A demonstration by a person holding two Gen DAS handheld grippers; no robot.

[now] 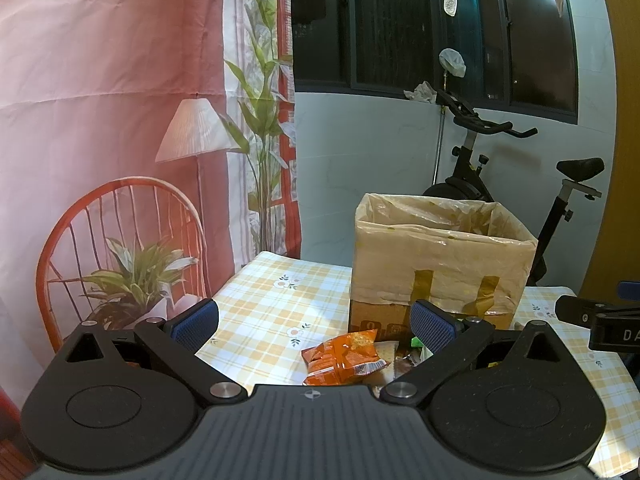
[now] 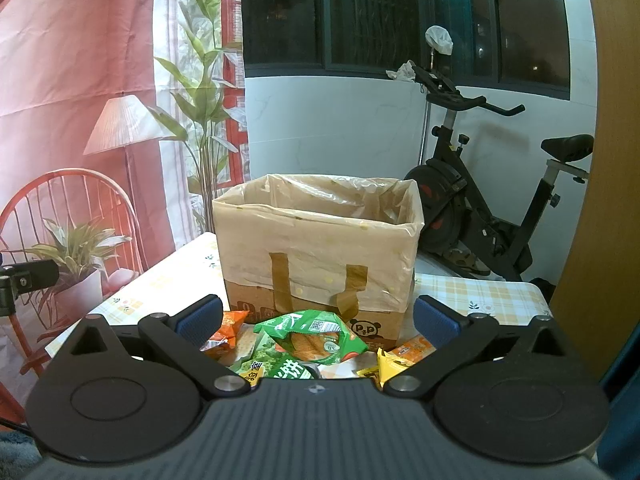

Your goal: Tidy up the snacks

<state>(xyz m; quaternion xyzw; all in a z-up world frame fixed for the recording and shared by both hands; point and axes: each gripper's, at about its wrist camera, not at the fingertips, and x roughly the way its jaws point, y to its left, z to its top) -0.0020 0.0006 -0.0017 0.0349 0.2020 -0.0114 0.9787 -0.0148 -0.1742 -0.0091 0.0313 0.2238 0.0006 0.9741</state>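
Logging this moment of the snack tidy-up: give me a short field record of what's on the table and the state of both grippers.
surface: table with yellow plaid floral cloth
container: open cardboard box lined with a clear plastic bag, upright, at the back
snacks: loose pile in front of the box
left view: orange crinkled snack packet
right view: green snack packet, small yellow packet
left gripper: open, empty, above the pile
right gripper: open, empty, above the pile
box contents: not visible
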